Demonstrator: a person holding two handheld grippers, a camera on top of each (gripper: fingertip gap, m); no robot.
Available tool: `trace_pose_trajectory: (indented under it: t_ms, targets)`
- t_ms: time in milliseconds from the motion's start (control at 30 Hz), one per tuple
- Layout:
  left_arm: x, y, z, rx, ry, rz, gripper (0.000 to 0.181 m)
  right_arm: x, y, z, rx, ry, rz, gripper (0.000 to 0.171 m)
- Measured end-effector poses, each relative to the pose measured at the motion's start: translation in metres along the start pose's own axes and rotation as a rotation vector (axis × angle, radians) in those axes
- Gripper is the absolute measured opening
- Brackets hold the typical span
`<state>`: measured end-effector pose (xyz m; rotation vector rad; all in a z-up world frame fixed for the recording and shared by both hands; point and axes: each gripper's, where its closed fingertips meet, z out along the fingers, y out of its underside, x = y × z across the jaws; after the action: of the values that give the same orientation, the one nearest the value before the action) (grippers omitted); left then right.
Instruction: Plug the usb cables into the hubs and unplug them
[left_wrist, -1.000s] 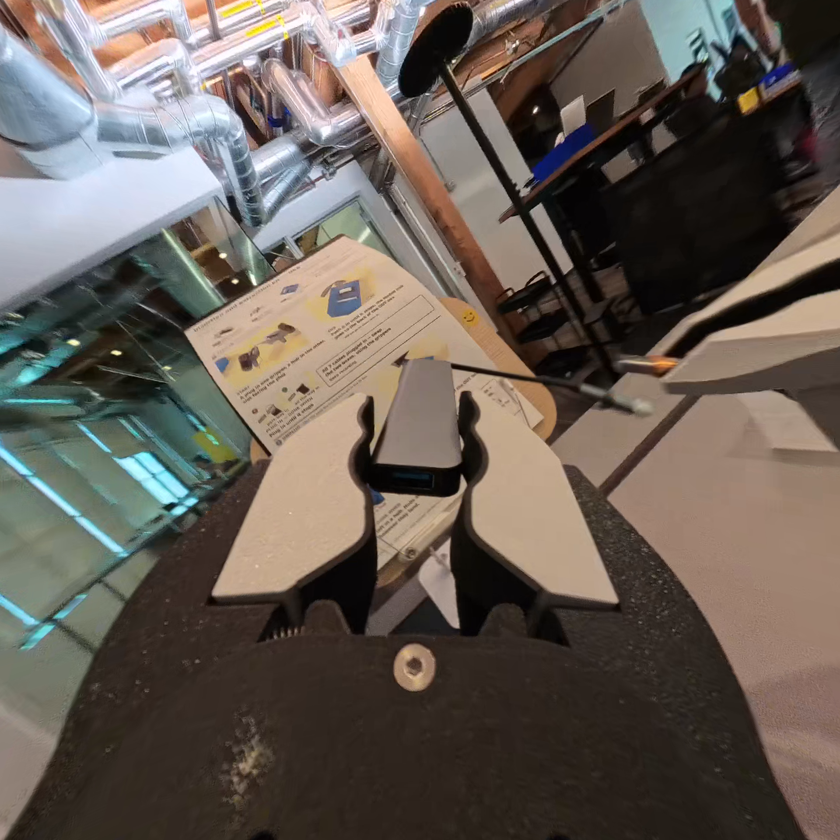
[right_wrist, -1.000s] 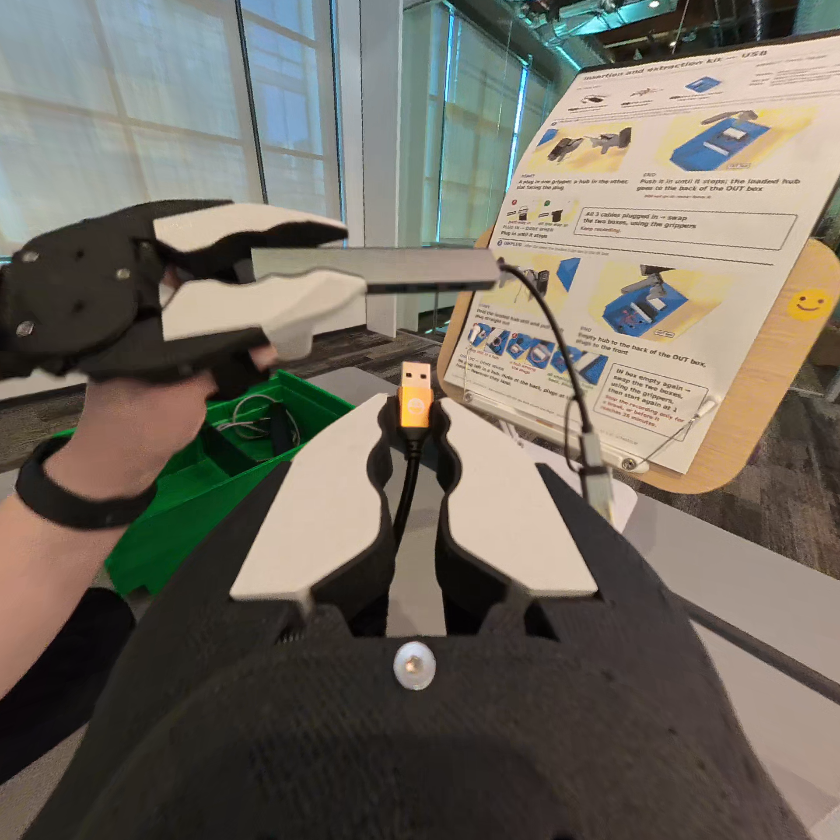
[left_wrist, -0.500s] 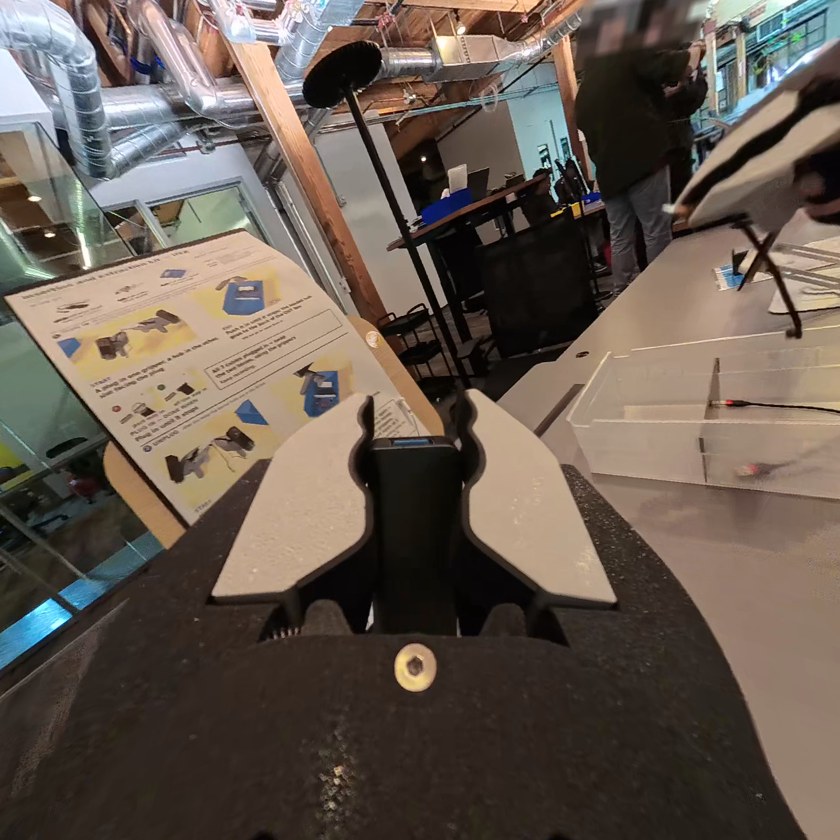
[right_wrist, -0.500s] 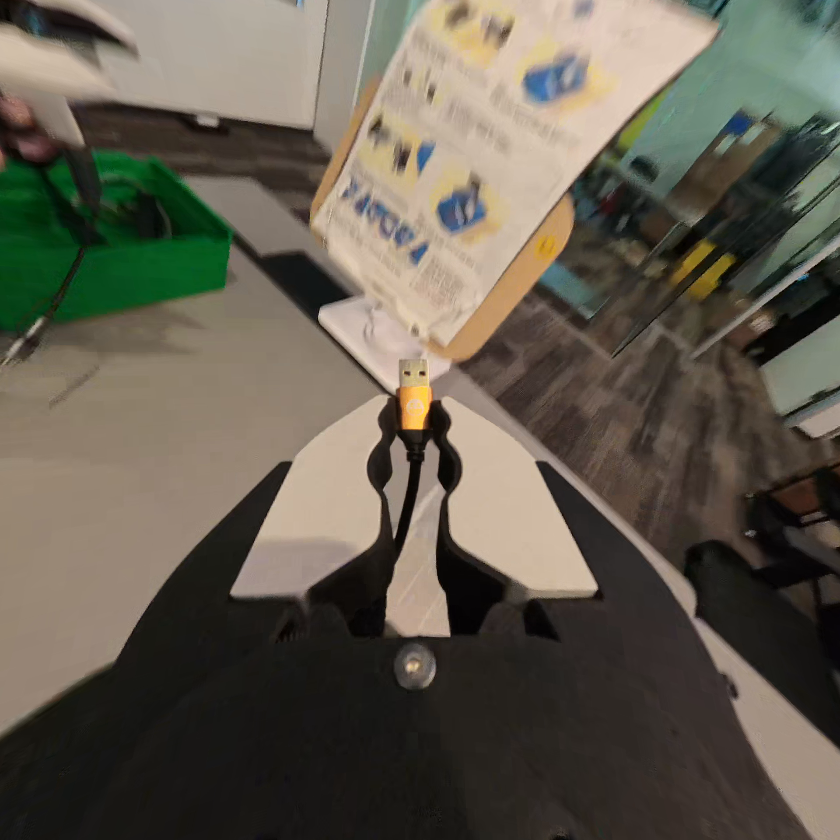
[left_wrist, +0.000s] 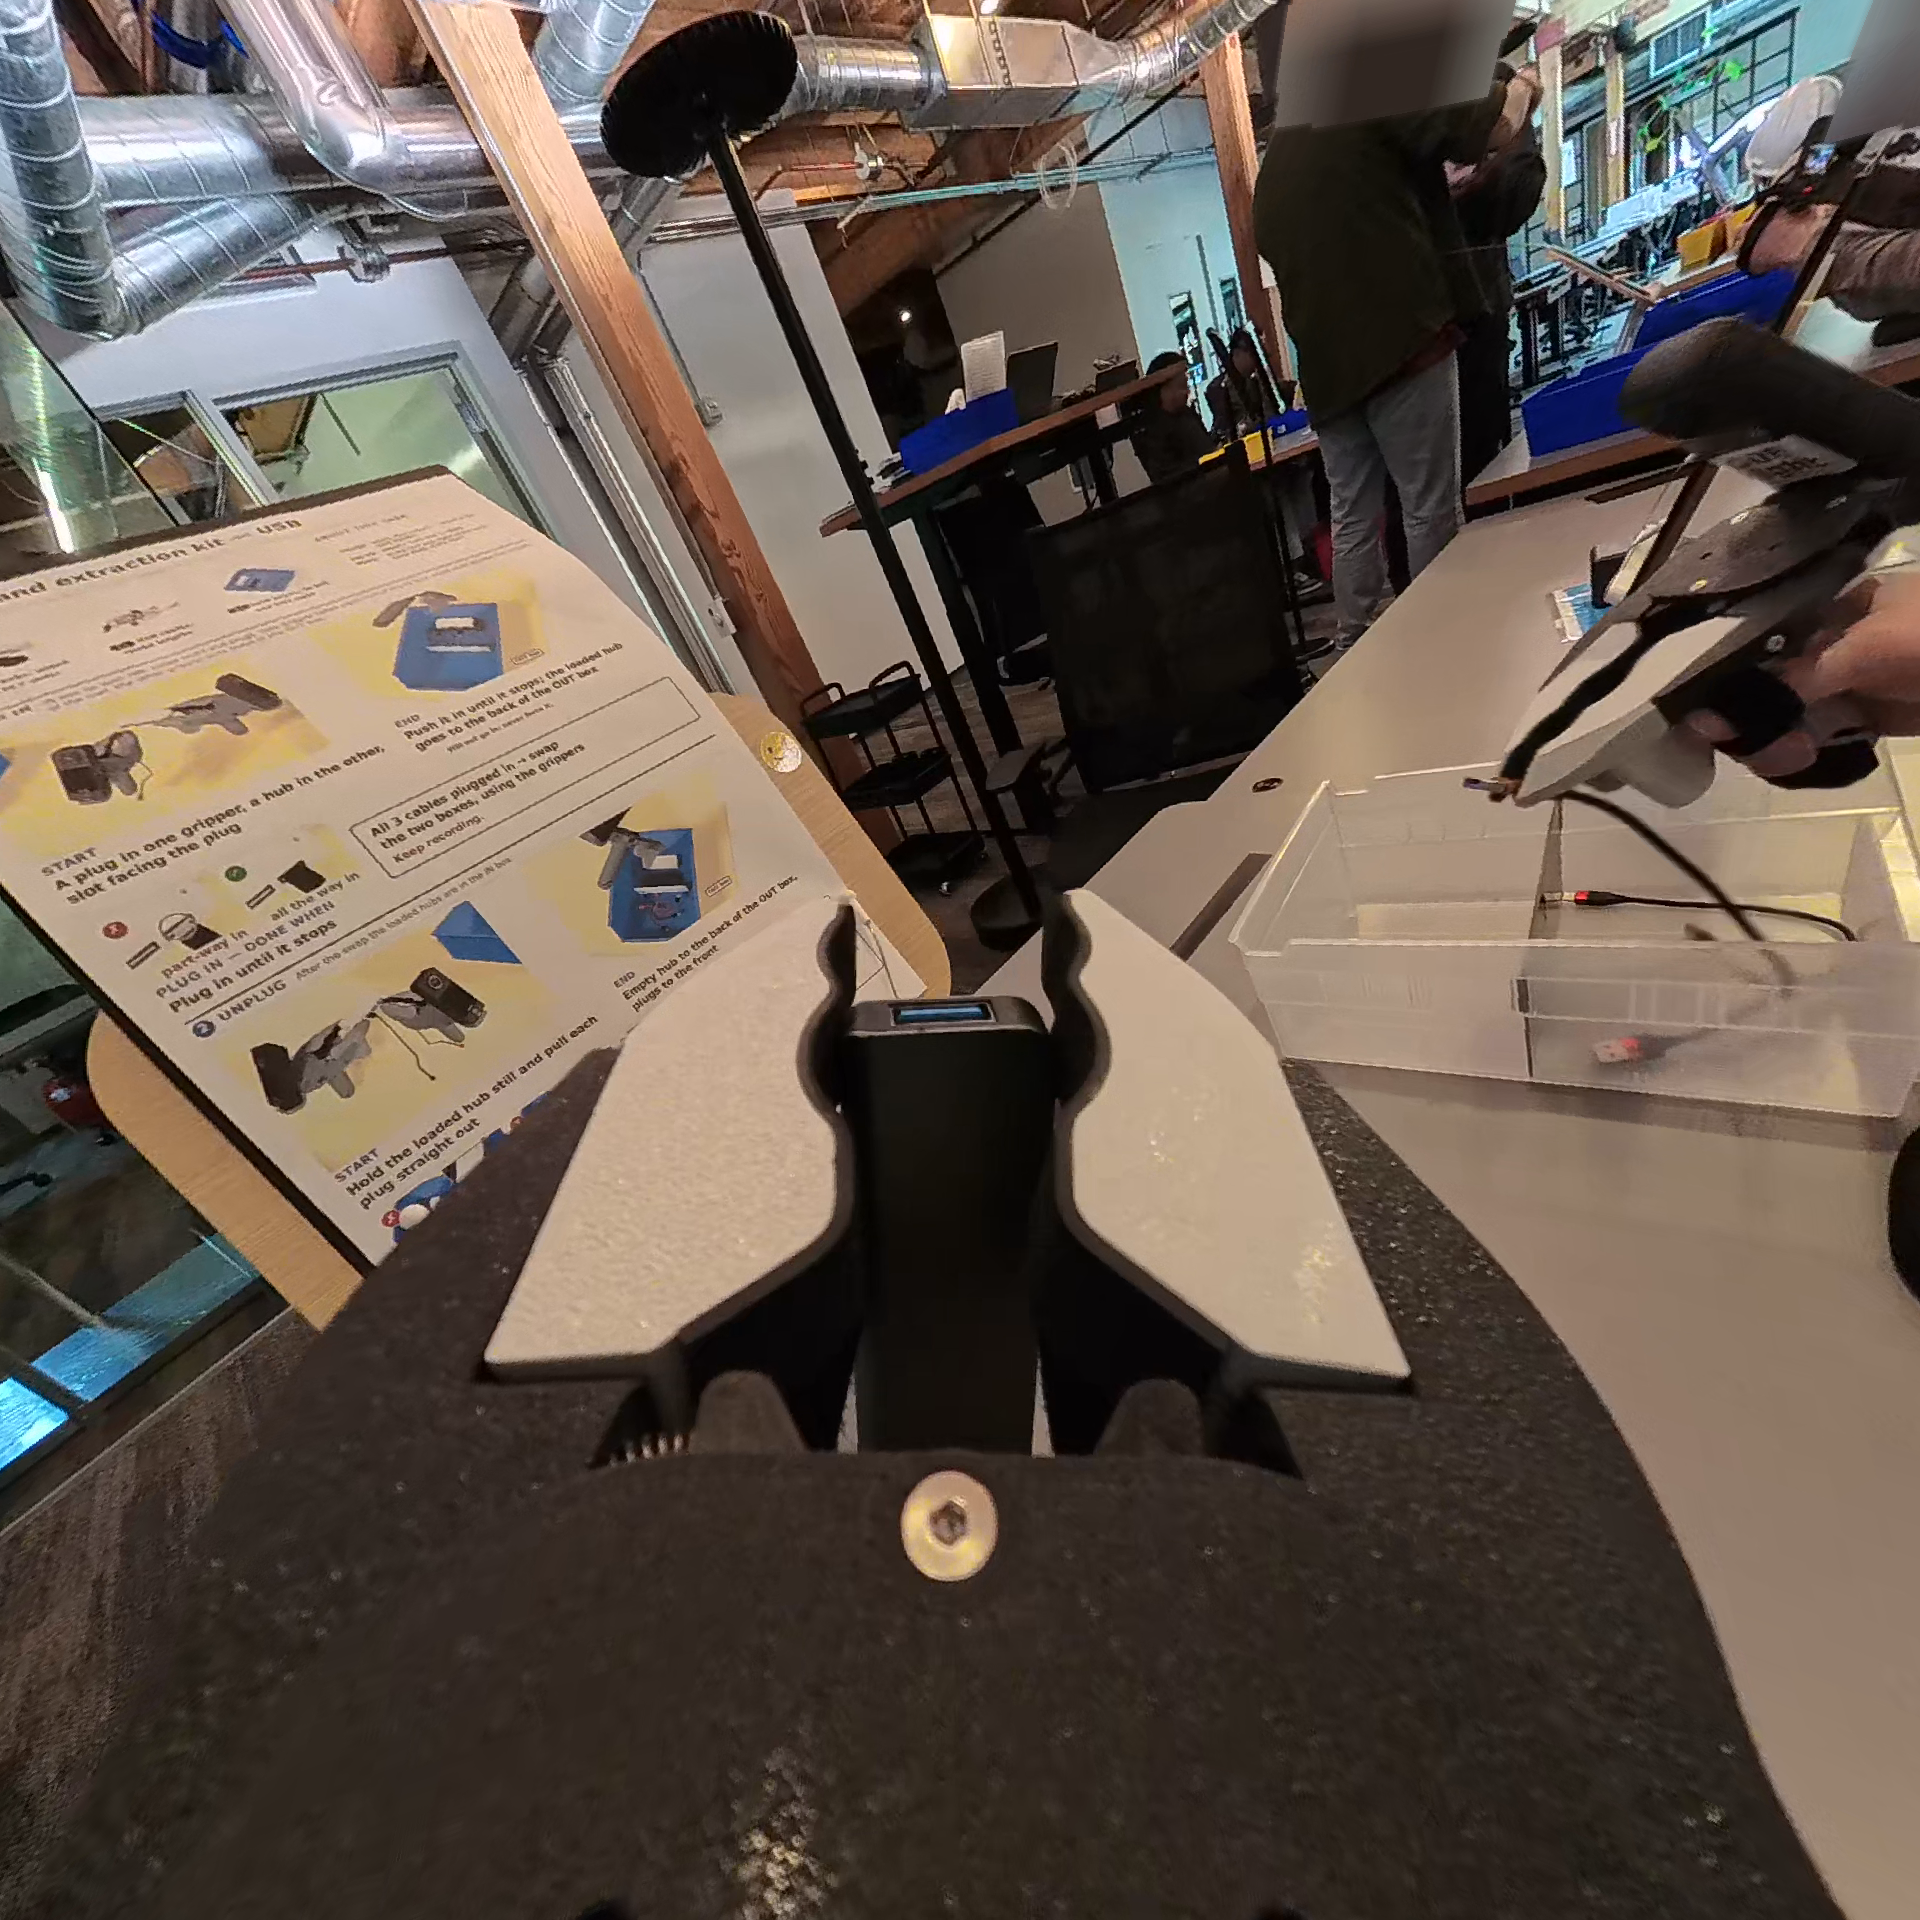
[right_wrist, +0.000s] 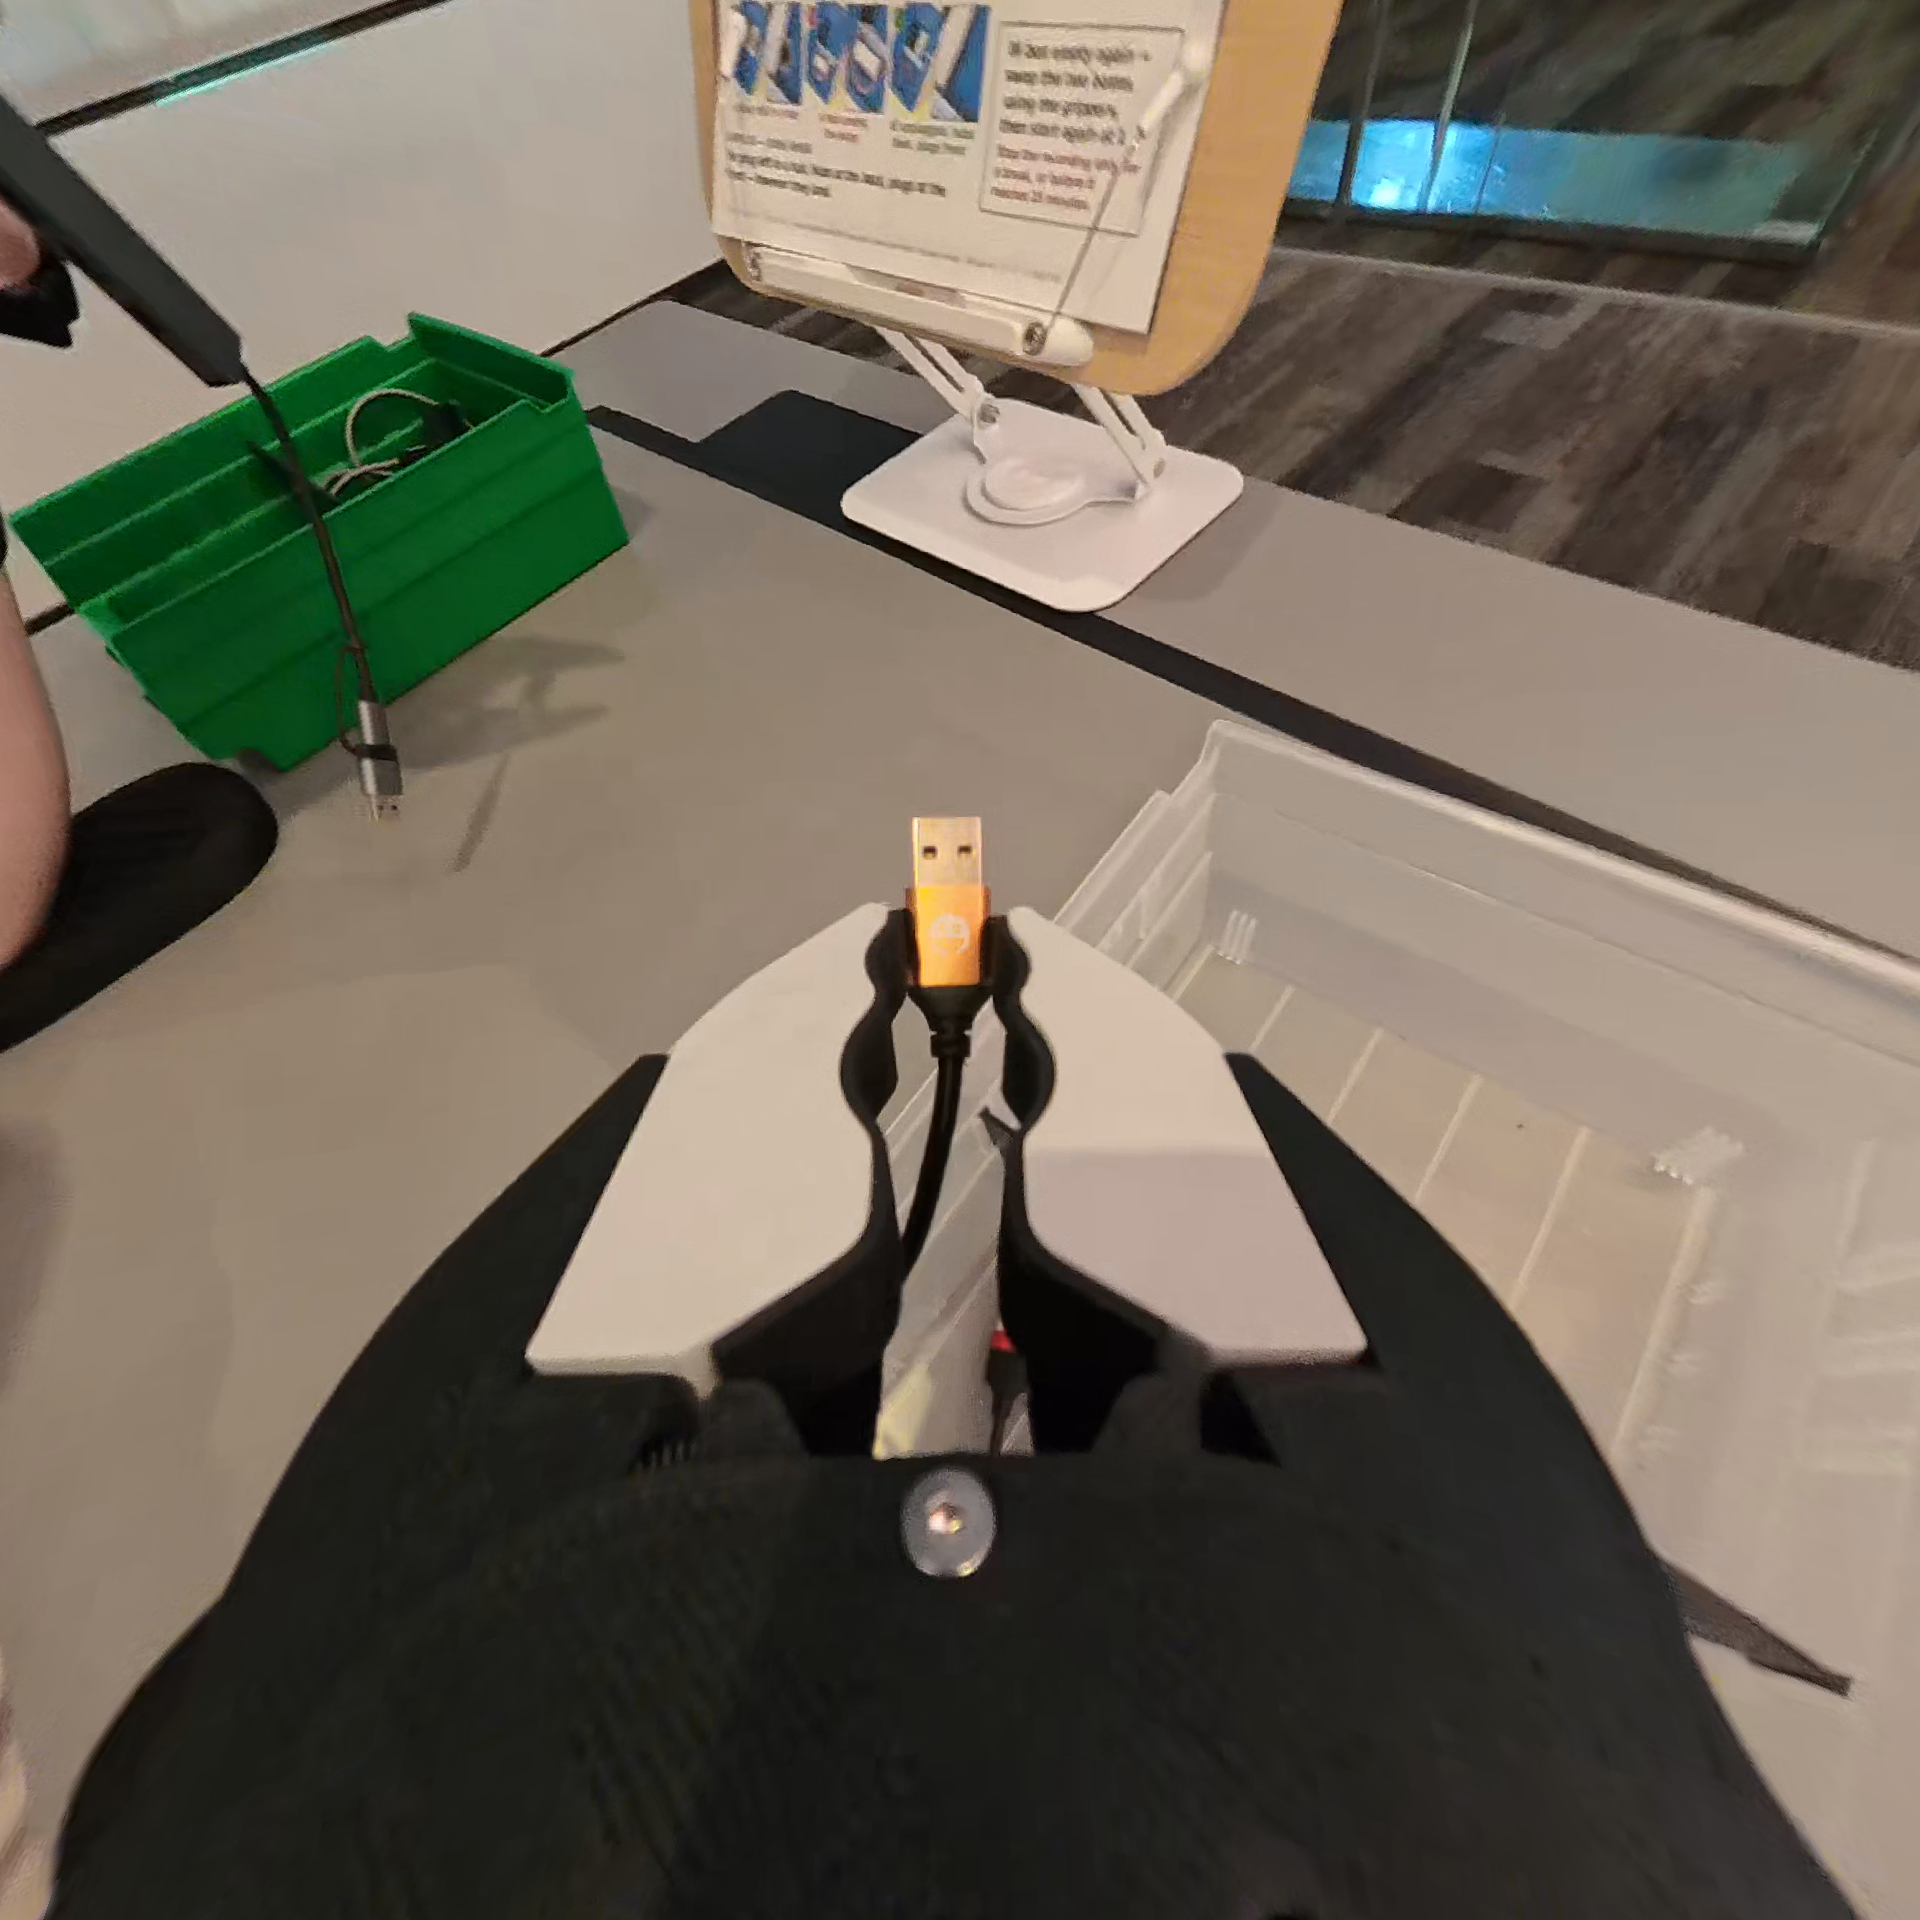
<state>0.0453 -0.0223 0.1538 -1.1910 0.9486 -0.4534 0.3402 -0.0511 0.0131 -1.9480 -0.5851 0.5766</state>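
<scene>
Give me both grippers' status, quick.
Left gripper: closed on the dark USB hub, blue port facing forward.
Right gripper: closed on the orange USB plug, not inserted.

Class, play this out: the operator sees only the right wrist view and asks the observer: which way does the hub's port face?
Observer: The hub lies lengthwise in the left tongs, blue port pointing forward.
Operator: Anything in the clear tray?
Observer: A red-tipped cable lies in the clear tray.
Operator: Where does my cable run?
Observer: From the right tongs, the black cable drops into that tray.
</scene>
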Motion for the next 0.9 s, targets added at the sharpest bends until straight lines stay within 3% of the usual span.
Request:
trace_pose_trajectory:
  t_ms: [133,300,400,467,567,600,667,767,900]
  targets:
    - [0.001,-0.004,-0.002,0.009,-0.001,0.005,0.035,0.028,0.035,0.000,-0.132,0.099,0.180,0.016]
    - [0.003,-0.010,-0.005,0.026,0.008,-0.008,0.034,0.055,0.138,-0.021,-0.598,0.243,0.251,0.017]
    - [0.005,-0.011,-0.005,0.027,0.014,-0.004,0.035,0.079,0.168,-0.030,-0.759,0.386,0.198,0.029]
    - [0.006,-0.012,-0.005,0.027,0.010,0.001,0.035,0.090,0.159,-0.038,-0.754,0.476,0.087,0.040]
    - [0.006,-0.013,-0.007,0.029,0.012,-0.004,0.034,0.115,0.107,-0.060,-0.559,0.653,-0.135,0.055]
    - [0.006,-0.013,-0.007,0.029,0.013,-0.007,0.034,0.128,0.094,-0.075,-0.507,0.738,-0.154,0.045]
    - [0.005,-0.013,-0.007,0.032,0.014,-0.010,0.034,0.151,0.098,-0.107,-0.525,0.862,-0.051,0.039]
    - [0.003,-0.014,-0.009,0.033,0.009,-0.010,0.034,0.147,0.148,-0.120,-0.685,0.733,0.290,0.025]
    - [-0.001,-0.013,-0.010,0.039,0.002,-0.023,0.034,0.132,0.167,-0.115,-0.599,0.614,0.517,0.007]
